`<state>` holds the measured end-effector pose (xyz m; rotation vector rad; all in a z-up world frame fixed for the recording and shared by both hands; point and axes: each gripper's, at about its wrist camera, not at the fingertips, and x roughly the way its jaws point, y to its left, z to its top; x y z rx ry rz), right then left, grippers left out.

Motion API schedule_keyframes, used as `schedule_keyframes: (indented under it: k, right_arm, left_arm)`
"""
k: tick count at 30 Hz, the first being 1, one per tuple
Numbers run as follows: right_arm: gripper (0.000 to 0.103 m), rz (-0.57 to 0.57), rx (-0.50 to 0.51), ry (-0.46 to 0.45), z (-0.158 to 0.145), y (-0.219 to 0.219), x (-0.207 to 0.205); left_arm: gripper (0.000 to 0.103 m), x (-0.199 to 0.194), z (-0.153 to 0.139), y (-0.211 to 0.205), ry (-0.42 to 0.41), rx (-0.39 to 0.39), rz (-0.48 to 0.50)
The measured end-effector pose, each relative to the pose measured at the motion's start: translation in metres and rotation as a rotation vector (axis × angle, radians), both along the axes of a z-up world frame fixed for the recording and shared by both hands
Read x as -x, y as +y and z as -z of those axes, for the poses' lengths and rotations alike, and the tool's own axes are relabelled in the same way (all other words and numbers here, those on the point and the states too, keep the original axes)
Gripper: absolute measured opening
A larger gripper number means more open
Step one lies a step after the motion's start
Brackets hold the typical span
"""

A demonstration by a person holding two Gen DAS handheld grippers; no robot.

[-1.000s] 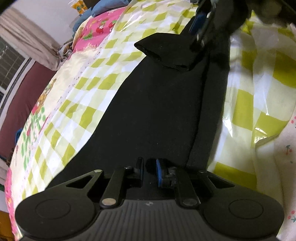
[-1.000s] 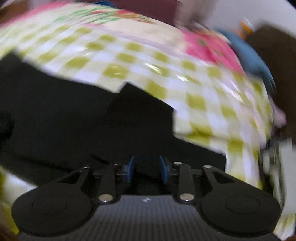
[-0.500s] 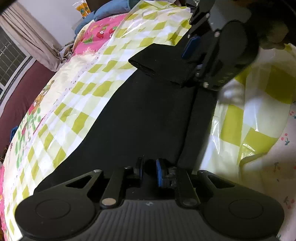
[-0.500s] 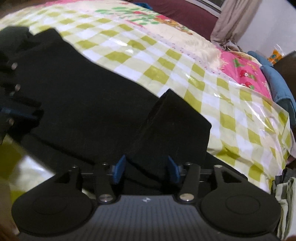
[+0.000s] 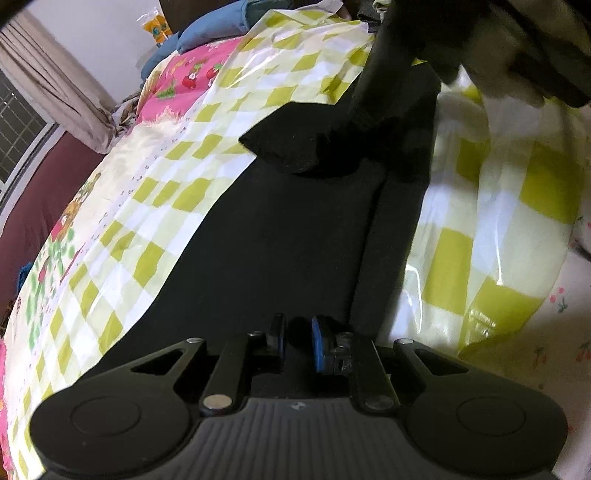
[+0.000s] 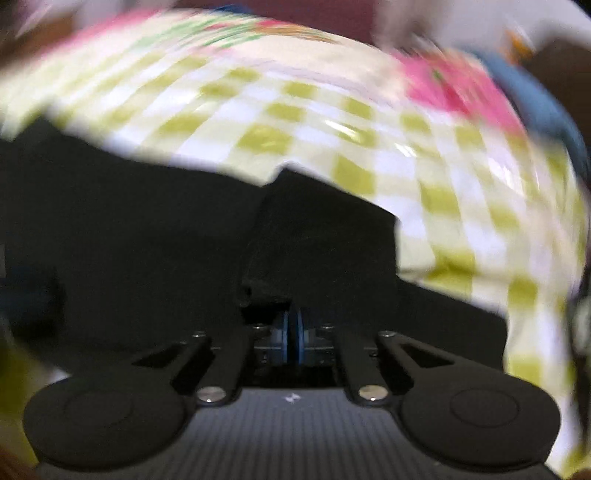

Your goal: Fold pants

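Black pants (image 5: 288,236) lie stretched along a bed covered with a yellow-green checked plastic sheet (image 5: 207,122). My left gripper (image 5: 297,341) is at the near end of the pants, its blue pads narrowly apart with black cloth between them. At the far end a flap of the pants (image 5: 295,147) is folded over and lifted. My right gripper (image 6: 291,341) is shut on that folded black cloth (image 6: 325,236); its view is blurred. The right gripper's body shows in the left wrist view (image 5: 384,66) at the top.
A pink patterned quilt (image 5: 188,77) and blue cloth (image 5: 210,33) lie at the bed's far end. A curtain (image 5: 48,81) and window are at the left. A white cherry-print sheet (image 5: 554,332) lies at the right.
My right gripper's jaws were apart around the flap half a second ago and are now shut on it. It is moving fast, so its view blurs. The left gripper has stayed in place.
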<state>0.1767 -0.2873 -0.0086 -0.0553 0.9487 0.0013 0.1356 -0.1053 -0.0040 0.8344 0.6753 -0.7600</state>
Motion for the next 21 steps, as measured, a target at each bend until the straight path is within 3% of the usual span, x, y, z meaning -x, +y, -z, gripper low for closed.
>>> schedule_keyframes:
  k: [3, 6, 9, 14, 18, 20, 21]
  right_arm:
    - [0.003, 0.251, -0.202, -0.044, -0.031, -0.048, 0.009]
    - [0.003, 0.467, -0.322, -0.104, -0.058, -0.096, 0.032]
    - [0.003, 0.613, -0.399, -0.117, -0.065, -0.134, 0.05]
    - [0.003, 0.762, -0.476, -0.016, -0.02, -0.163, 0.061]
    - [0.003, 0.827, -0.545, 0.033, 0.01, -0.172, 0.059]
    - [0.003, 0.809, -0.527, 0.033, 0.011, -0.17, 0.061]
    - [0.003, 0.806, -0.532, 0.03, 0.009, -0.171, 0.061]
  left_arm:
    - [0.032, 0.0, -0.006, -0.002, -0.004, 0.013, 0.013]
    - [0.033, 0.003, -0.014, -0.004, -0.025, 0.033, 0.038]
    - [0.048, 0.007, -0.017, -0.009, -0.05, 0.047, 0.073]
    - [0.053, 0.008, 0.006, -0.022, -0.068, 0.01, 0.088]
    - [0.054, 0.016, 0.025, -0.034, -0.16, -0.061, 0.141]
    - [0.052, 0.02, 0.028, -0.036, -0.186, -0.08, 0.163]
    - [0.044, 0.02, 0.026, -0.037, -0.179, -0.084, 0.171]
